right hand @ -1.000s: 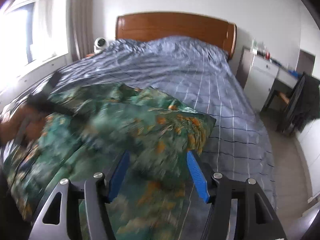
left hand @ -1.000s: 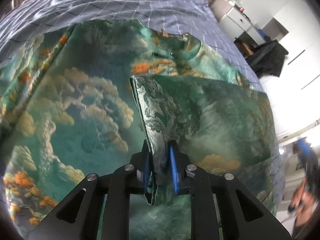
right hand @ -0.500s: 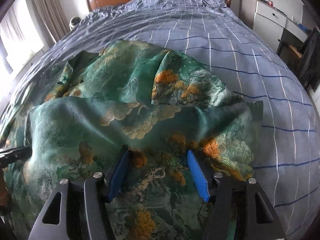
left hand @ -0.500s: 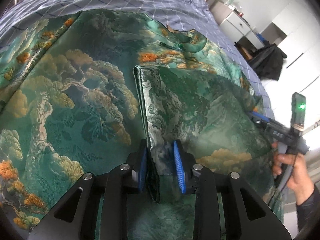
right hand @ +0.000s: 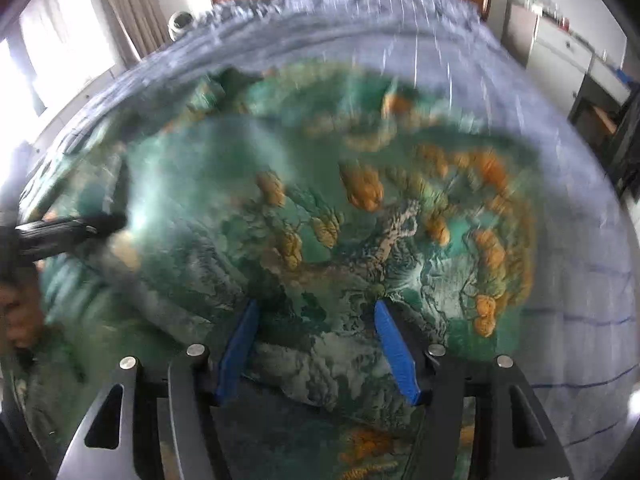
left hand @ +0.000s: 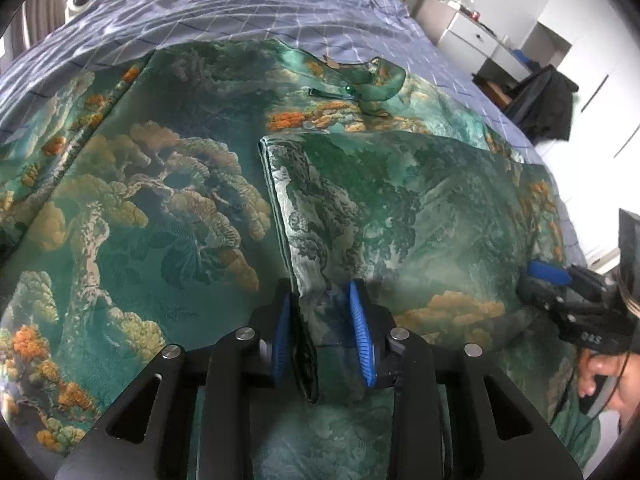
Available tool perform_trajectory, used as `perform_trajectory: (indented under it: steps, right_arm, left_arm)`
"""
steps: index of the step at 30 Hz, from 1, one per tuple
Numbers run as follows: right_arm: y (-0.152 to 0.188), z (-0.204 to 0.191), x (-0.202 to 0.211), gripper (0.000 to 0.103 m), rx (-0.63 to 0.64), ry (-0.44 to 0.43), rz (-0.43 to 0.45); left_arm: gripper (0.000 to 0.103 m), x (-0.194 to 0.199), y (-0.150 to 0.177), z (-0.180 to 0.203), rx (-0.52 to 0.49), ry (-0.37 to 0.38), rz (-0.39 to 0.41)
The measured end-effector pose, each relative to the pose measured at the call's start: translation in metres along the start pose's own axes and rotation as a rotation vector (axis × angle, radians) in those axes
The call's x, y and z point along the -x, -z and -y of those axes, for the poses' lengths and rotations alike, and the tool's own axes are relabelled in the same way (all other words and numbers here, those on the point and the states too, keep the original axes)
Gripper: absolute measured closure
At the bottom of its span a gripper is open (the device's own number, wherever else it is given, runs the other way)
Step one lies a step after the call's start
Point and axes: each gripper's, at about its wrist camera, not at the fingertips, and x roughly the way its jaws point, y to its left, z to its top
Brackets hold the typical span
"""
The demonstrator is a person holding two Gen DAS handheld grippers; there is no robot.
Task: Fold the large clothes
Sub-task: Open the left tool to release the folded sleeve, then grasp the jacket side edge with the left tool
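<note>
A large green brocade garment (left hand: pixel 168 208), patterned with orange and gold trees, lies spread on a bed with a blue-grey checked cover (left hand: pixel 224 12), one panel folded inward. The left gripper (left hand: pixel 320 332) has its blue fingers part-open around the folded edge, not visibly pinching; the right gripper (right hand: pixel 316 344) stands wide open over fabric, gripping nothing. Smoothing the fold flat and aligning edges before letting go would likely serve best.

Left claw (left hand: pixel 320 332) — wider round fold (left hand: pixel 316 280)

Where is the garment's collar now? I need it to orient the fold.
In the left wrist view, the green stand-up collar lies at top centre, beyond the folded-over panel, near the blue checked bedspread.
</note>
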Motion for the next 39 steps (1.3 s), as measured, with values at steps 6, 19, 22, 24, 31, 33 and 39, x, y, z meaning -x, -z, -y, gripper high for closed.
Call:
perform_trajectory:
  steps: [6,19,22,24,31,33,39]
  right_arm:
    - [-0.001,-0.004,0.013,0.041,-0.021,0.026,0.015]
    - [0.052,-0.057,0.127,0.023,0.000,0.083,0.240]
    - [0.070,-0.079,0.134,0.023,-0.005,0.049,0.261]
    - [0.081,-0.095,0.137,0.023,0.000,0.034,0.269]
    - [0.110,-0.129,0.141,0.023,0.057,0.015,0.255]
    - [0.115,-0.133,0.147,0.023,0.060,0.015,0.270]
    - [0.123,-0.142,0.158,0.023,0.067,0.022,0.304]
  left_arm:
    - [0.039,0.034,0.014,0.010,-0.032,0.001,0.026]
    - [0.026,0.121,0.112,0.005,-0.073,-0.072,0.060]
    - [0.026,0.134,0.122,0.001,-0.093,-0.114,0.071]
    - [0.024,0.142,0.124,-0.003,-0.100,-0.135,0.080]
    - [0.022,0.162,0.130,-0.033,-0.028,-0.178,0.114]
    - [0.022,0.162,0.130,-0.042,-0.007,-0.192,0.115]
    - [0.022,0.168,0.128,-0.080,0.080,-0.208,0.122]
